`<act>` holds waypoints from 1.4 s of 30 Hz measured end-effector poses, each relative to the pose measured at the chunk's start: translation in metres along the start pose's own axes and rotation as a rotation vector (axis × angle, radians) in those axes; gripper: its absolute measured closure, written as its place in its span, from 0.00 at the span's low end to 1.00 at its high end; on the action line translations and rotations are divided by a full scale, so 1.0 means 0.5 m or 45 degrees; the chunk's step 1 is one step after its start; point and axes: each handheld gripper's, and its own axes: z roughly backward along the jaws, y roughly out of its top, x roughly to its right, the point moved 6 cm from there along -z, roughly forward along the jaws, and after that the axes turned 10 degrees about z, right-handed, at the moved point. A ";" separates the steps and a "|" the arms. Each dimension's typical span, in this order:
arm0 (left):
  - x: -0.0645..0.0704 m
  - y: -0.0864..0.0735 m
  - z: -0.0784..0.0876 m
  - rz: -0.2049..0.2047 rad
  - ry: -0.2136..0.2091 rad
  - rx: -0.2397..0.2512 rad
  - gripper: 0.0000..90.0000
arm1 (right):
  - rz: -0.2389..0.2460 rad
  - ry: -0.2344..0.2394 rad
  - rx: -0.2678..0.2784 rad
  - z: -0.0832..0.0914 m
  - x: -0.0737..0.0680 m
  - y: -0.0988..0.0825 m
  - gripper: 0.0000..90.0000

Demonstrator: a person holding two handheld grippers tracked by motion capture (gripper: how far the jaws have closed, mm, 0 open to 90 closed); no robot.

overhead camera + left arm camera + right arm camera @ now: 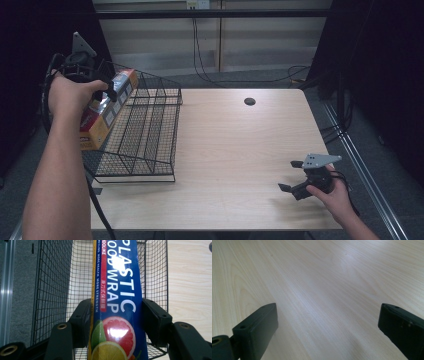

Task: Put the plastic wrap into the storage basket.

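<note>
The long box of plastic wrap is up in the air over the black wire basket at the left side of the counter. The box is blue with white letters and has fruit pictures on it — a pink grapefruit slice, a lemon and a lime. The left gripper has its fingers clamped on the box, one on each side. In the high view the box slants, with its far end up by the basket's back rim. The right gripper is well apart, low over bare wood near the right front corner — its fingers are wide apart, with nothing between them.
</note>
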 end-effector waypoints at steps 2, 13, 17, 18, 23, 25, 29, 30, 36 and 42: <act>-0.003 -0.001 -0.005 -0.004 0.008 -0.005 0.50 | -0.001 0.006 -0.002 -0.001 -0.001 0.000 0.03; -0.021 -0.004 -0.028 0.009 0.025 -0.011 0.50 | 0.000 0.018 -0.004 -0.002 -0.003 -0.001 0.03; -0.025 -0.006 -0.035 0.014 0.032 -0.022 0.50 | 0.006 0.011 -0.012 -0.003 -0.003 -0.002 0.03; -0.025 -0.006 -0.037 0.018 0.032 -0.023 0.50 | 0.007 0.013 -0.011 -0.004 -0.003 -0.002 0.03; -0.023 -0.009 -0.047 0.043 0.036 -0.027 0.49 | 0.006 0.013 -0.010 -0.004 -0.004 -0.001 0.03; -0.023 -0.009 -0.051 0.044 0.033 -0.025 0.49 | 0.005 0.018 -0.010 -0.004 -0.004 -0.001 0.03; -0.025 -0.010 -0.060 0.025 0.034 -0.035 0.49 | 0.005 0.016 -0.008 -0.004 -0.004 -0.001 0.03; -0.024 -0.011 -0.061 0.033 0.039 -0.034 0.49 | 0.005 0.021 -0.008 -0.004 -0.005 -0.001 0.03; -0.022 -0.013 -0.072 0.042 0.028 -0.043 0.49 | 0.006 0.023 -0.007 -0.003 -0.004 -0.001 0.03; -0.022 -0.016 -0.084 0.045 0.035 -0.045 0.49 | 0.007 0.022 -0.005 -0.003 -0.005 0.000 0.03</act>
